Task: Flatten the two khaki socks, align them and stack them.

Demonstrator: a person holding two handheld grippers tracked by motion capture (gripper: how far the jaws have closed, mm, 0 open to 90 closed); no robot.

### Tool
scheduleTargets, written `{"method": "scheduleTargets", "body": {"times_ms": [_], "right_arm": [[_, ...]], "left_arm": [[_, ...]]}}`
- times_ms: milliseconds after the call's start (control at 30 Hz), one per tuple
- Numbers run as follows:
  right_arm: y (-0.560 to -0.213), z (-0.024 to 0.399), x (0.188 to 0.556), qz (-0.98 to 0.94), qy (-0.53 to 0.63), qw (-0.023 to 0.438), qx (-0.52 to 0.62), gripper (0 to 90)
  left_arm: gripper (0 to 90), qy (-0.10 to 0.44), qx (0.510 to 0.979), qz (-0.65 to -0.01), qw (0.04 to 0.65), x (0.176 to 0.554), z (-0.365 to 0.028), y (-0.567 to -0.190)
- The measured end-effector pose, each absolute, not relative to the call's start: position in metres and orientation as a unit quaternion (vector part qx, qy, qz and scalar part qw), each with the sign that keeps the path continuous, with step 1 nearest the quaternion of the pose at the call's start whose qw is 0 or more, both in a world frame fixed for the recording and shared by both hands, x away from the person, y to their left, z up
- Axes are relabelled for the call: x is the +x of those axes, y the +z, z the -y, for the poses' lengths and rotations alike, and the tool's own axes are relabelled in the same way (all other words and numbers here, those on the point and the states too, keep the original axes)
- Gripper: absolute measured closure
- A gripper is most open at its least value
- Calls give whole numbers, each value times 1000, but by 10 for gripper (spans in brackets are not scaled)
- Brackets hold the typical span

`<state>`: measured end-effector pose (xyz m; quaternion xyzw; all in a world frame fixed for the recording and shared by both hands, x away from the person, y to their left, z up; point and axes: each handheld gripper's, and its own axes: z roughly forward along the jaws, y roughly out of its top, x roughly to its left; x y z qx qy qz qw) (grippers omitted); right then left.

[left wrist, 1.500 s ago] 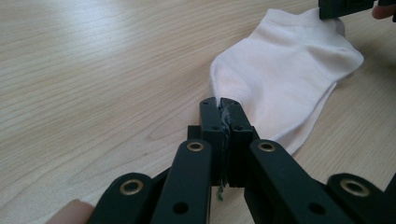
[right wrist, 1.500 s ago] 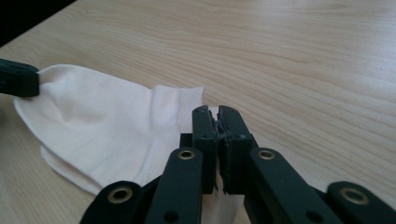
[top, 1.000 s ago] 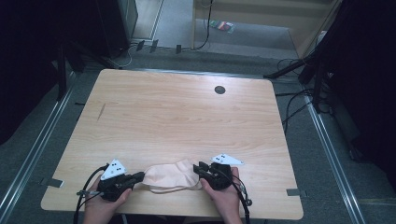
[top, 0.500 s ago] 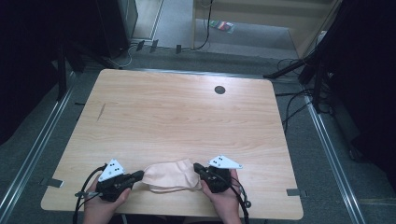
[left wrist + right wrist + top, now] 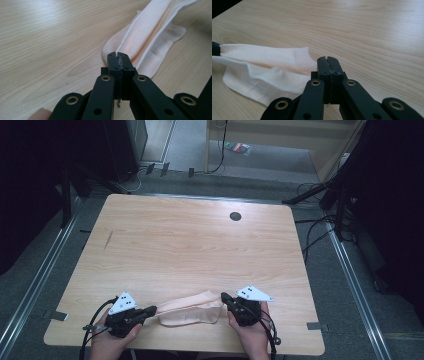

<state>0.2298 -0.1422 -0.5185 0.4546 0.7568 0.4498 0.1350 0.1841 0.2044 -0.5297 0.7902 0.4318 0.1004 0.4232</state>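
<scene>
At about seven o'clock on the wooden surface (image 5: pixel 200 250), seen from the high view, the left claw (image 5: pixel 150 310) lies low near the front edge, gripped by the person's left hand (image 5: pixel 107 340), a grey three-cornered plate on top and a cable looping off toward the edge. Its jaws are pressed together, pinching the left end of a pale peach cloth (image 5: pixel 192 310); in the left gripper view the left claw (image 5: pixel 119 56) bites a thin fold of the cloth (image 5: pixel 147 40), which runs off toward one o'clock in long soft ridges, one flap lying flat on the wood. The cloth sits at six o'clock on the surface, stretched in a narrow band between the two claws, its lower layer sagging into a rounded lobe near the front edge. At about five o'clock the right claw (image 5: pixel 224 297), held by the right hand (image 5: pixel 252 335), is likewise clamped on the cloth's right end; its jaws have just been closing with the fabric between them. In the right gripper view the right claw (image 5: pixel 327 60) meets a ribbed hem of the cloth (image 5: pixel 267 67), which spreads away toward nine o'clock. A small dark round hole (image 5: pixel 235 216) lies at one o'clock, well apart from everything.
</scene>
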Motion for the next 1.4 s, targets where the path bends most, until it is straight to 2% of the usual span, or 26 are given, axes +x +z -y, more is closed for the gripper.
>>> {"method": "scheduleTargets", "body": {"times_ms": [167,567,633,667,733,767,800,867,900,933,1033,1067,1100,1133,1267,1400], "right_arm": [[-524,139,231,-762,455,125,443,900],[-536,134,237,-763,460,112,440,900],[-539,133,237,-768,454,107,440,900],[-542,133,238,-770,449,104,441,872],[-541,133,239,-765,451,111,446,714],[-541,133,239,-765,451,111,446,714],[-540,133,238,-760,453,118,451,683],[-533,135,233,-747,474,120,451,679],[-527,133,227,-740,493,108,445,723],[-527,133,227,-740,493,108,445,723],[-527,109,214,-756,500,69,417,818],[-527,109,214,-756,500,69,417,818],[-529,103,212,-763,496,66,410,834],[-535,83,209,-781,484,49,392,873],[-546,64,208,-803,460,39,378,900],[-555,61,209,-810,437,36,389,900]], "left_arm": [[897,123,803,-413,412,180,-197,-533],[828,123,816,-399,400,180,-191,-539],[780,118,822,-395,393,180,-189,-541],[748,123,823,-394,390,180,-188,-542],[621,134,820,-398,390,181,-188,-542],[556,134,820,-398,390,181,-188,-542],[556,134,813,-405,396,181,-190,-541],[464,131,800,-414,414,182,-194,-538],[500,137,782,-421,439,180,-198,-533],[555,137,782,-421,439,180,-198,-533],[750,135,762,-408,484,175,-198,-523],[795,135,762,-408,484,175,-198,-523],[795,126,769,-401,482,176,-195,-523],[842,117,783,-399,463,179,-189,-527],[854,98,795,-423,424,189,-183,-540],[841,103,803,-430,401,194,-181,-548]]}}
